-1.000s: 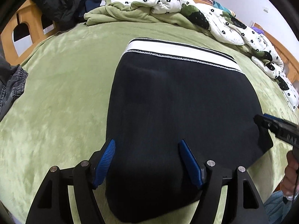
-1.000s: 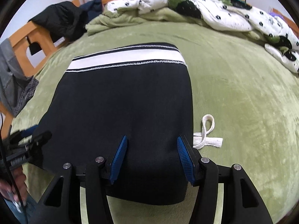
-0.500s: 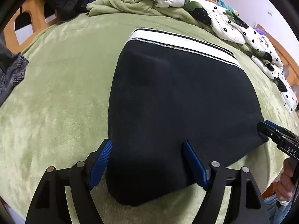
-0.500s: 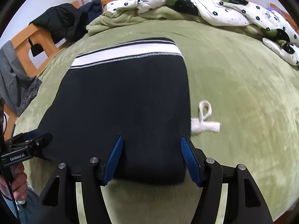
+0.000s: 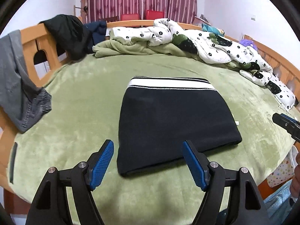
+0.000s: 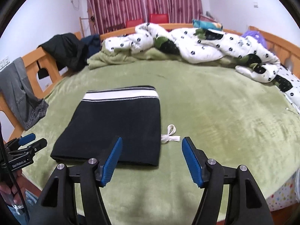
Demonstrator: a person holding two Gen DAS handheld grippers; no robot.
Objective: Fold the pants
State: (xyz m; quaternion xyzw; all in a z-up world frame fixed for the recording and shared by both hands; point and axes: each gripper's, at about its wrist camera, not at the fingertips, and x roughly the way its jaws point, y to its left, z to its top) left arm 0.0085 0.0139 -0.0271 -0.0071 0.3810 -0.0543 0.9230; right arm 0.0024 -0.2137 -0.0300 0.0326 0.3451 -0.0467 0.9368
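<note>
Black knit pants (image 5: 174,120) lie folded into a flat, compact rectangle near the middle of the bed, on its green plush blanket (image 5: 78,127). The white waistband (image 5: 170,83), edged with thin black stripes, sits on the far side; the folded edge faces the cameras. A white drawstring (image 6: 169,136) pokes out from the pants' right edge and lies looped on the blanket.

The left gripper (image 5: 148,164) hangs above the near left corner of the pants, its jaws spread wide with nothing between them and clear of the cloth. The right gripper (image 6: 151,160) hangs above the near right corner, its jaws opening, also clear of the fabric and carrying nothing. Each gripper shows at the edge of the other's view, with part of a hand (image 6: 11,191) behind it.

At the far end a white floral quilt (image 5: 206,43) is bunched up over a rumpled green blanket (image 5: 131,46). A black jacket (image 5: 69,33) drapes the wooden bed frame (image 5: 30,37) on the left, and a grey garment (image 5: 16,86) hangs nearer. Striped maroon curtains (image 5: 138,0) cover the back wall.
</note>
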